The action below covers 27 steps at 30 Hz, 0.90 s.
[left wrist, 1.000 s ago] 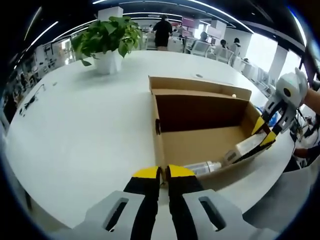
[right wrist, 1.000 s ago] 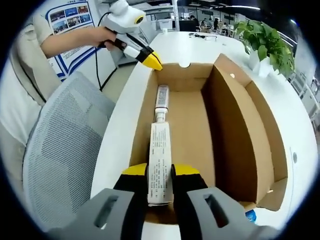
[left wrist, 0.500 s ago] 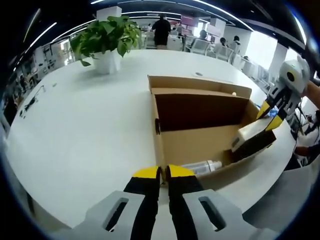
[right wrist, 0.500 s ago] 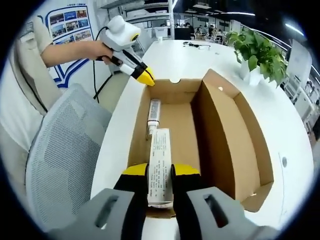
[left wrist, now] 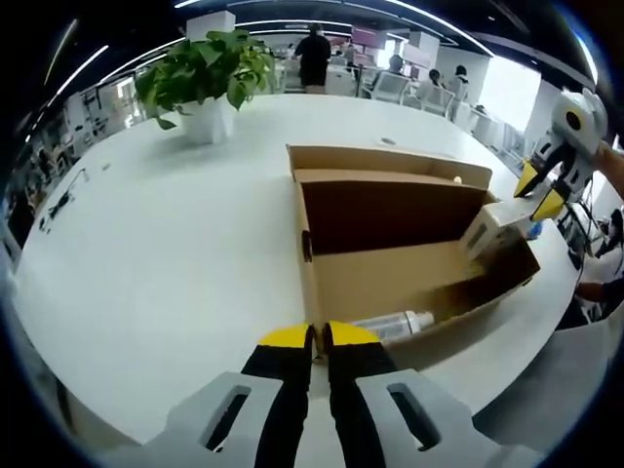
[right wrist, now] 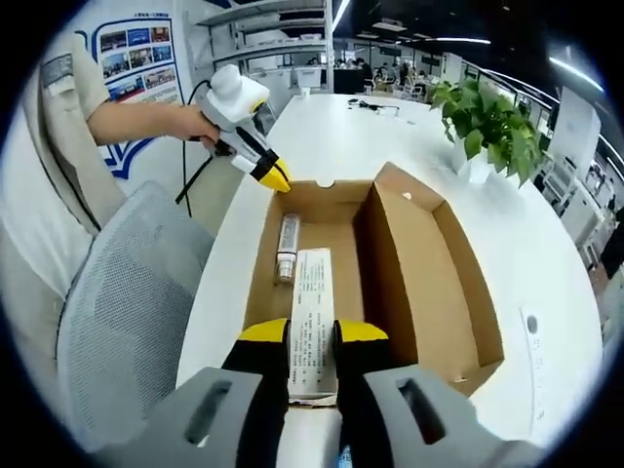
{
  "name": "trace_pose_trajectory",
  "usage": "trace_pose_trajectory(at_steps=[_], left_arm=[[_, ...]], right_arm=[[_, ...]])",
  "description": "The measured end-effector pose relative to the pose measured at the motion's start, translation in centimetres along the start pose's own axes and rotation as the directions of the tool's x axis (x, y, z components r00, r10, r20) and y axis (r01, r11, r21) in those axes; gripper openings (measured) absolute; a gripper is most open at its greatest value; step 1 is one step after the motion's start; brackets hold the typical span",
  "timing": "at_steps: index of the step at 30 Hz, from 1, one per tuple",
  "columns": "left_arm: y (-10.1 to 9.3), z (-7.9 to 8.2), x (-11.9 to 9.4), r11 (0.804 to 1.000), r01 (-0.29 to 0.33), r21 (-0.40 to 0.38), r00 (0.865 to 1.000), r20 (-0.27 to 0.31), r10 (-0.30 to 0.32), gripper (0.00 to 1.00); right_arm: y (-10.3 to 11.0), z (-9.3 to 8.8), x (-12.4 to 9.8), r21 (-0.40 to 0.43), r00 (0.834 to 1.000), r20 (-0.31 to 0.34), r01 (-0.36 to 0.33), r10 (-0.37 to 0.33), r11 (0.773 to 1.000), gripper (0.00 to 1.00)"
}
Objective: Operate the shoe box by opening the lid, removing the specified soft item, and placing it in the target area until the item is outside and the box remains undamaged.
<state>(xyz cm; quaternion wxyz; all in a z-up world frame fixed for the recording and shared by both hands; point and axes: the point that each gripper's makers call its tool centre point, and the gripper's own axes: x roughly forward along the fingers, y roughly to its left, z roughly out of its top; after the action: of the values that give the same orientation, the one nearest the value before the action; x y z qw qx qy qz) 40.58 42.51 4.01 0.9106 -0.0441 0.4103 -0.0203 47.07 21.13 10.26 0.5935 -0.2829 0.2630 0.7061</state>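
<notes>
Two grippers work one open shoe box (right wrist: 409, 263) on a white bench (left wrist: 146, 244). In the right gripper view, the right gripper (right wrist: 312, 336) has its jaws clamped on a white carton (right wrist: 312, 302), held above the box's near end; a tube (right wrist: 287, 249) lies on the box floor beyond, and the left gripper (right wrist: 275, 178) rests at the far wall. In the left gripper view, the left jaws are closed together at the box corner, apparently steadying it. To do this step well, lift the carton straight clear of the near wall before moving sideways, keeping the box braced. The target area cannot be identified; the carton's print is unreadable. A potted plant (left wrist: 210, 78) stands beyond.
</notes>
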Motion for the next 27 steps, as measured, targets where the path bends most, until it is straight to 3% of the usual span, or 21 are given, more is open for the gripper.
trace_pose_trajectory(at_steps=[27], left_arm=[[0.0,-0.1,0.0,1.0,-0.008,0.006,1.0,-0.012,0.008,0.02]], right_arm=[[-2.9,-0.7,-6.4,0.002,0.996,0.026,0.082,-0.082,0.997,0.14]])
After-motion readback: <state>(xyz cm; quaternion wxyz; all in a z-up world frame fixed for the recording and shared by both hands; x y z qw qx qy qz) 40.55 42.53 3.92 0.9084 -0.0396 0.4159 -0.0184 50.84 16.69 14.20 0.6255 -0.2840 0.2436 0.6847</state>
